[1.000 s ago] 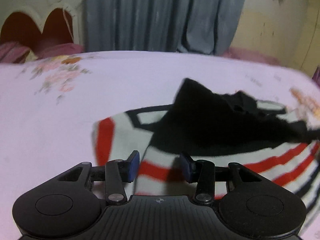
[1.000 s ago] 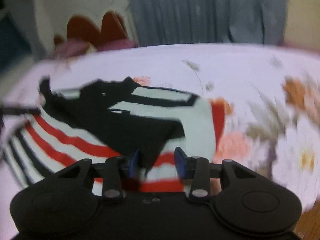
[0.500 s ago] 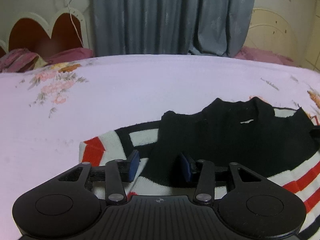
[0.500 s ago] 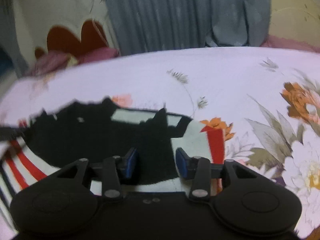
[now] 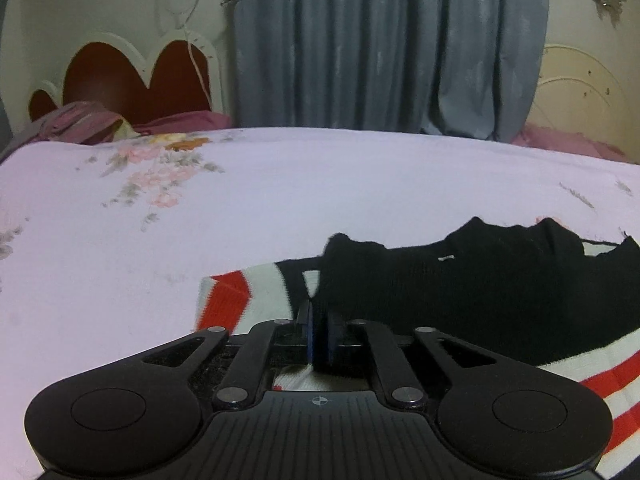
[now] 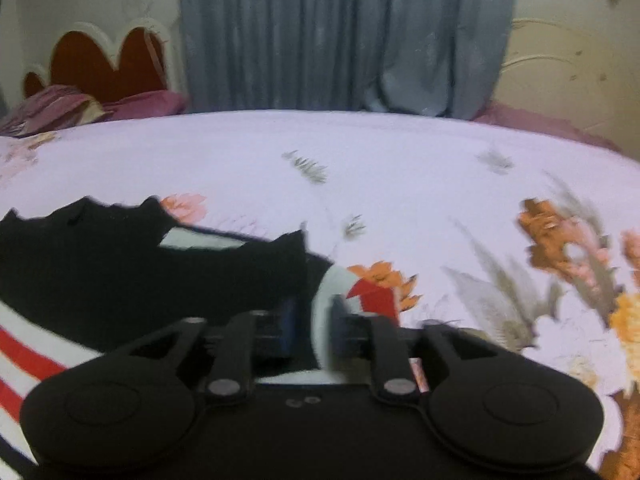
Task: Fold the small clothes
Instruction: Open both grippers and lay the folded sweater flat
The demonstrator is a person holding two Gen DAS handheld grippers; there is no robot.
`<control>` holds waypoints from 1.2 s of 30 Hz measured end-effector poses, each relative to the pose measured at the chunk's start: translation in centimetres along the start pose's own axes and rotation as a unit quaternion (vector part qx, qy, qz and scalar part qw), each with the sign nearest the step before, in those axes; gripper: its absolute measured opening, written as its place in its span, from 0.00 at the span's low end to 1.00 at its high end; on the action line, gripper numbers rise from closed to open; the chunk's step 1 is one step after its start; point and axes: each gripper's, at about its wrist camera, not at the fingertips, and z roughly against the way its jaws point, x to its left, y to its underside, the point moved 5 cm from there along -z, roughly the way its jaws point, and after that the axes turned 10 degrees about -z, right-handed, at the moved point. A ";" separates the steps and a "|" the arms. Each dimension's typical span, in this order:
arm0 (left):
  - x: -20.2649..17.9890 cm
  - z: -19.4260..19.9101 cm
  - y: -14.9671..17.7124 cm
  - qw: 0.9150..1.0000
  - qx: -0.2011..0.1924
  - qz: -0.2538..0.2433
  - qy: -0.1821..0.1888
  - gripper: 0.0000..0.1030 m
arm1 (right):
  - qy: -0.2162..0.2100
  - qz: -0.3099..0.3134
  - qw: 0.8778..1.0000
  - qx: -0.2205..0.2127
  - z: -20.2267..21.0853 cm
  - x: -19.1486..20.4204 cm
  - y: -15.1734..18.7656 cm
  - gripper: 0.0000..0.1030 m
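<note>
Sweater point(image 5: 500, 292) lies on bed point(image 5: 320, 184), black part over striped part. Your left gripper point(image 5: 319, 334) has fingers nearly together, just eased wider, black knit edge pinched between. Right gripper point(image 6: 312, 330): fingers apart, just widened, pale cuff between. Judgement: fold mid-way; next, grip both edges, carry across. Curtain point(image 5: 380, 40), headboard point(image 5: 132, 76) far behind; nothing blocks.

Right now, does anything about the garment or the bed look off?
Nothing looks damaged or spilled. The black, white and red striped knit garment lies rumpled on the floral pink bedsheet, its black upper edge jagged and uneven.
</note>
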 end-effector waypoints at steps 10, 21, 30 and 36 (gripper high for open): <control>-10.5 2.1 -1.6 0.992 -0.020 -0.075 0.097 0.57 | -0.117 0.098 0.988 0.015 1.0 12.4 3.2 0.41; -3.2 5.0 1.2 0.999 -0.036 -0.040 -0.002 0.64 | 0.009 0.030 0.999 -0.006 3.2 0.9 1.3 0.41; -13.3 7.4 3.7 0.992 -0.027 -0.100 0.067 0.64 | -0.067 0.141 0.988 0.009 4.9 10.4 7.6 0.39; -7.7 8.8 5.6 0.997 -0.014 -0.068 0.021 0.71 | -0.026 0.120 0.992 0.023 7.2 5.7 7.3 0.41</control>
